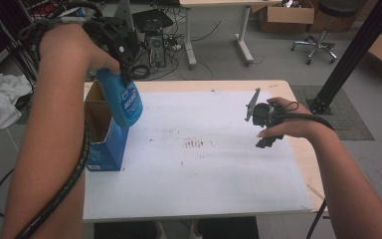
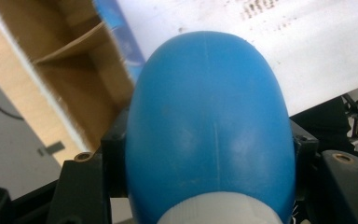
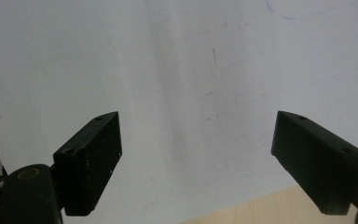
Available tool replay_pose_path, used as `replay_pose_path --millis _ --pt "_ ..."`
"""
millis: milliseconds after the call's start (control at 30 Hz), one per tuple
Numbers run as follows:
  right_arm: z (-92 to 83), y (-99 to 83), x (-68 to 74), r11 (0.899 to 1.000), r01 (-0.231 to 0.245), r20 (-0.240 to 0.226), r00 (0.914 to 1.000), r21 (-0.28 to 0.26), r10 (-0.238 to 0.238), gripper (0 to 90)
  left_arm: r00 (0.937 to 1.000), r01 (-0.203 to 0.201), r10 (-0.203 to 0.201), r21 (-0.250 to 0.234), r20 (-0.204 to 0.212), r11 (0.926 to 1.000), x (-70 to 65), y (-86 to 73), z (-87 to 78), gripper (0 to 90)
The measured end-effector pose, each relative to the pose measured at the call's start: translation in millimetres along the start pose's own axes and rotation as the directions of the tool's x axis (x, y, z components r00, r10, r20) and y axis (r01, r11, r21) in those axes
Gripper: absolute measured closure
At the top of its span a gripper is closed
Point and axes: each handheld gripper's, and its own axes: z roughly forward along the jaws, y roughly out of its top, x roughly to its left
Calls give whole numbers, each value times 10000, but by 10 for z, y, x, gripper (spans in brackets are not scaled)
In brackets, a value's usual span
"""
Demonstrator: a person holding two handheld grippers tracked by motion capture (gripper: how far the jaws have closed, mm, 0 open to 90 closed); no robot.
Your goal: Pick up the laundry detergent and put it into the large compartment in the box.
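Observation:
A blue plastic bottle [image 1: 124,102] with a white cap hangs bottom-down above the open blue cardboard box [image 1: 105,144] at the table's left edge. My left gripper [image 1: 122,64] is shut on the bottle near its cap end. In the left gripper view the bottle [image 2: 209,121] sits between both jaws, with the box's brown inside [image 2: 70,79] behind it. My right gripper [image 1: 268,122] is at the table's right side, low over the white sheet [image 1: 204,164]. Its jaws stand wide apart, so the right gripper [image 3: 198,140] is open, with only the white sheet [image 3: 191,70] between them.
The white sheet covers most of the wooden table [image 1: 303,159] and has dark smudges [image 1: 196,143] at its middle. On the floor behind stand a computer tower [image 1: 155,47], a desk leg [image 1: 242,35], a stool [image 1: 321,42] and cardboard boxes [image 1: 286,15]. A black post [image 1: 348,55] rises at right.

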Motion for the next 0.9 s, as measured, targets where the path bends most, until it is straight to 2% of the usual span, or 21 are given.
replay_pose_path --millis 200,333,367,467,567,667,700,733,867,900 --pt "19 17 4 10000 80 -12 10000 35 -80 162 9971 763 -762 80 -84 9971 201 -86 -64 383" --pt "34 41 8 10000 93 -4 10000 -8 -93 162 9863 1617 -1617 -11 -318 9868 332 -145 -99 383" --pt "35 48 9 10000 96 -14 10000 17 -96 162 9819 1850 -1850 -34 -399 9827 354 -157 -100 383" --pt "34 63 11 9999 155 -19 9999 39 -155 162 9729 2259 -2257 -16 -497 9741 448 -191 -105 384" --pt "41 69 13 9999 162 -15 9999 -36 -162 162 9661 2540 -2537 -5 -483 9672 552 -230 -103 383" --pt "42 72 12 9998 187 -15 9998 8 -187 162 9618 2699 -2697 -37 -473 9629 619 -258 -101 383" --pt "42 73 11 9998 186 -21 9998 13 -186 162 9574 2855 -2855 -56 -437 9584 635 -267 -100 383" --pt "42 74 10 9999 171 -28 9999 14 -171 162 9587 2802 -2800 -26 -500 9599 658 -272 -105 383" --pt "53 83 7 9998 175 -42 9998 42 -175 162 9548 2932 -2932 -76 -496 9560 717 -295 -112 383" --pt "57 85 7 9998 171 -48 9998 39 -171 162 9562 2880 -2881 -89 -515 9576 736 -298 -115 383"
